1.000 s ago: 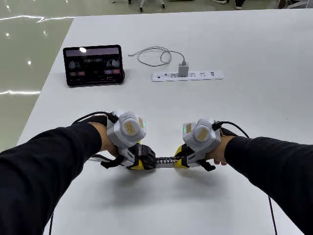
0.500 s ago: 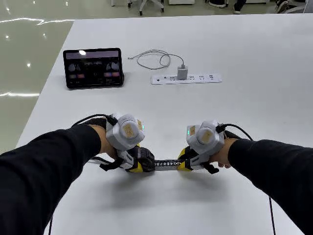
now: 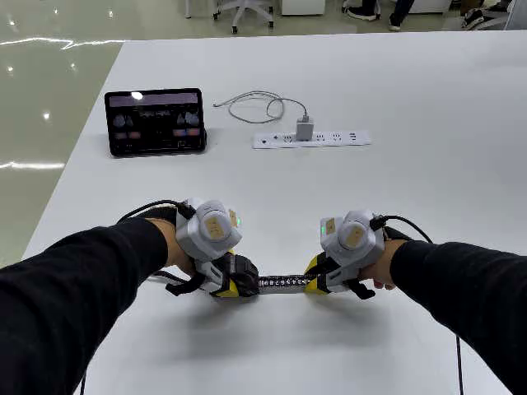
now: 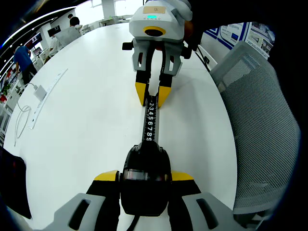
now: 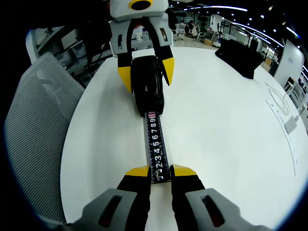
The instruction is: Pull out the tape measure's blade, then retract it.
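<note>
White table (image 3: 412, 123) is taking up most of the head view, and the gripper views are adding a grey mesh chair (image 4: 260, 120) just beside its near edge, plus a person (image 4: 23, 60) standing far off in the left gripper view. Toward the far side a dark tablet (image 3: 155, 121) is standing propped near a power strip (image 3: 311, 139) with a looped cable (image 3: 255, 104). Near the front edge the left gripper (image 4: 144, 177) is clamping the black tape measure (image 5: 148, 89) between its yellow-tipped jaws, while the right gripper (image 5: 160, 171) is pinching the end of the short blade (image 5: 155, 144), which is lying flat on the tabletop showing one to nine.
</note>
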Demonstrator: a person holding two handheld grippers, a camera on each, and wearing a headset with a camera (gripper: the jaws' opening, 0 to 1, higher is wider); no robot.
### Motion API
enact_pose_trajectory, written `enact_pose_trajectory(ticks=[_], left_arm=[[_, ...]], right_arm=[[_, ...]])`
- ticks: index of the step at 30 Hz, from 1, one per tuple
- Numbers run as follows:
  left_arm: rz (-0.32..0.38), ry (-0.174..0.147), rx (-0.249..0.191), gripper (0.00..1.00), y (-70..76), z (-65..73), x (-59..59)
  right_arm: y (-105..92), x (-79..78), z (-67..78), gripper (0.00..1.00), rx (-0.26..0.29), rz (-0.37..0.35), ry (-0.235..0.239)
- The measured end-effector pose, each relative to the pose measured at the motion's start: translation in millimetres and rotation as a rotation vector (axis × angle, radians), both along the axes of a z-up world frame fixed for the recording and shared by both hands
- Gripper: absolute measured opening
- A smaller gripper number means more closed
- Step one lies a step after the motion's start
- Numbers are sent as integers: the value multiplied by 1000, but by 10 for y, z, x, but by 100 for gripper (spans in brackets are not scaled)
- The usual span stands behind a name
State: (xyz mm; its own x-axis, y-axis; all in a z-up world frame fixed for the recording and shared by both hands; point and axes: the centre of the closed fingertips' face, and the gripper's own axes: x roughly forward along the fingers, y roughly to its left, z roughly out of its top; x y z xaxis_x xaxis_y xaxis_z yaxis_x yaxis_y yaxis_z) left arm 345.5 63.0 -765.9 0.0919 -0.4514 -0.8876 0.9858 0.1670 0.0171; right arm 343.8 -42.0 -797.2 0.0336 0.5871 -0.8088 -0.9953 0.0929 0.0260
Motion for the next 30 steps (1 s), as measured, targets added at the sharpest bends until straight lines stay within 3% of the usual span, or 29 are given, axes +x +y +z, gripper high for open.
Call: enact_pose_trajectory(ticks=[19,30], left_arm=[[11,0,-13,34,1,-3,7],[13,-1,-14,34,-4,-5,5]], right_arm=[[-166,12,1,11,-20,17,-25],[-329,24,14,11,-30,2,-9]])
